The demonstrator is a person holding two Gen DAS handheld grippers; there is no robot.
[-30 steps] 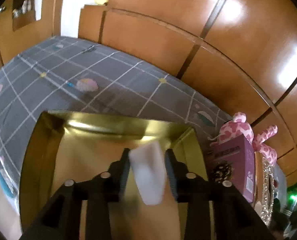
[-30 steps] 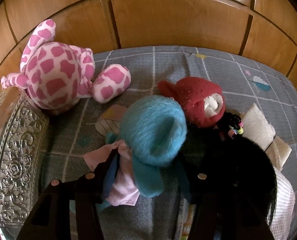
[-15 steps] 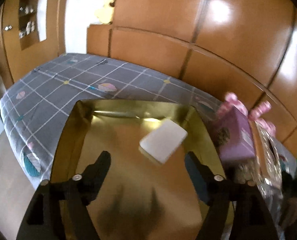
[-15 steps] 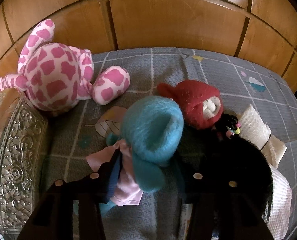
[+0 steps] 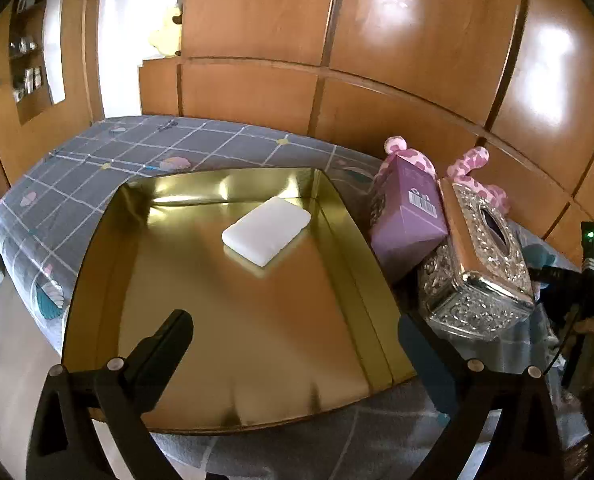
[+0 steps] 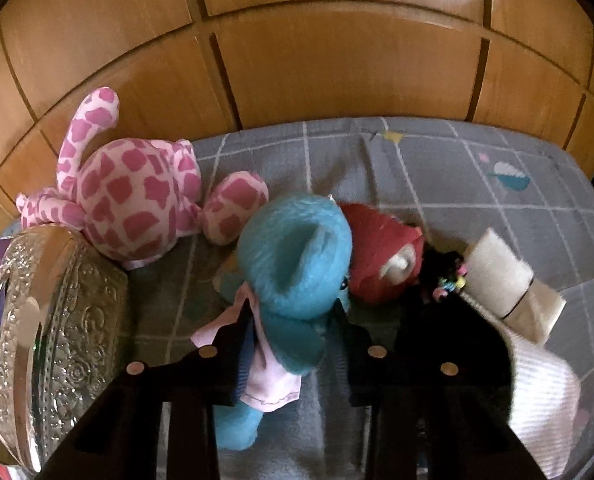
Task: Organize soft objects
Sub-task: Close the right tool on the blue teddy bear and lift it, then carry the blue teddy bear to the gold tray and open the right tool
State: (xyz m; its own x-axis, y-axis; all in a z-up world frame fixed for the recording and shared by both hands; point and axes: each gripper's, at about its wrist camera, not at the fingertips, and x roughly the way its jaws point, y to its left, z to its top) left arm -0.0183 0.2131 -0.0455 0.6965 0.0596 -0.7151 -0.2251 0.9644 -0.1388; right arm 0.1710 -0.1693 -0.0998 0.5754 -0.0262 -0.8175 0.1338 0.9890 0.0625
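While right hand-held gripper (image 6: 293,344) closes, gripping blue plush (image 6: 293,248).

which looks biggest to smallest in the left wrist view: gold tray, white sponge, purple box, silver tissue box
1. gold tray, by far the largest.
2-3. silver tissue box and purple box: too alike to rank, and the tissue box sits nearer the camera and partly hides the purple box.
4. white sponge, smallest.

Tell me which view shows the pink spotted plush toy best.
The right wrist view: the pink spotted plush toy lies in full sight on the bedspread. The left wrist view shows only its ears and a limb behind the purple box and silver tissue box.
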